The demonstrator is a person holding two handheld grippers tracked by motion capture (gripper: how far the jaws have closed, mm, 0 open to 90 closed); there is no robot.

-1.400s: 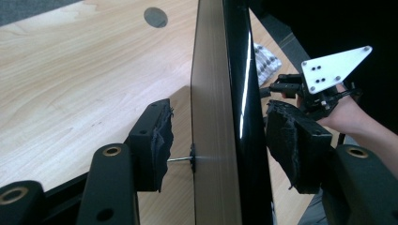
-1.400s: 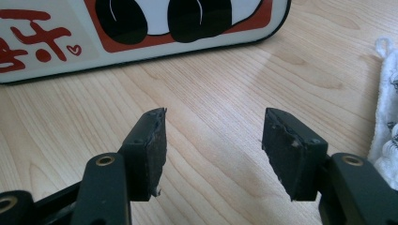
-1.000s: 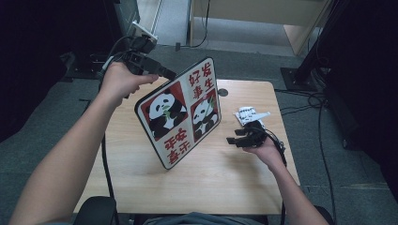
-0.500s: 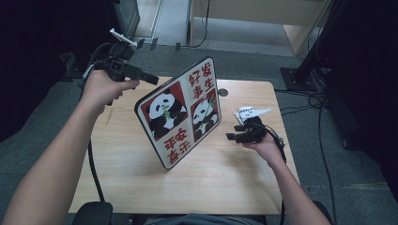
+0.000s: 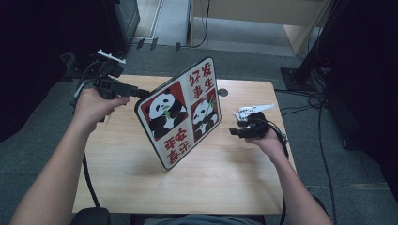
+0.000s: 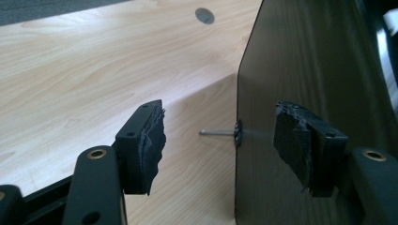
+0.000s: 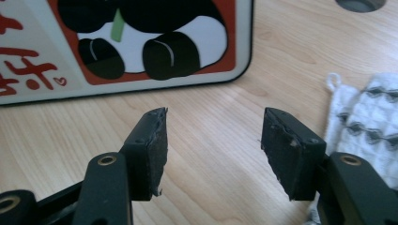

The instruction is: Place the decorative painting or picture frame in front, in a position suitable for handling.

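The panda board [image 5: 184,112] stands tilted on edge mid-table [image 5: 117,178]. At nine o'clock of it the left gripper [image 5: 141,93] has its jaws spread astride the board's rim, not yet clamped. The right gripper [image 5: 233,132], at three o'clock, gapes empty beside a patterned cloth [image 7: 371,122]. I'd say gripping remains
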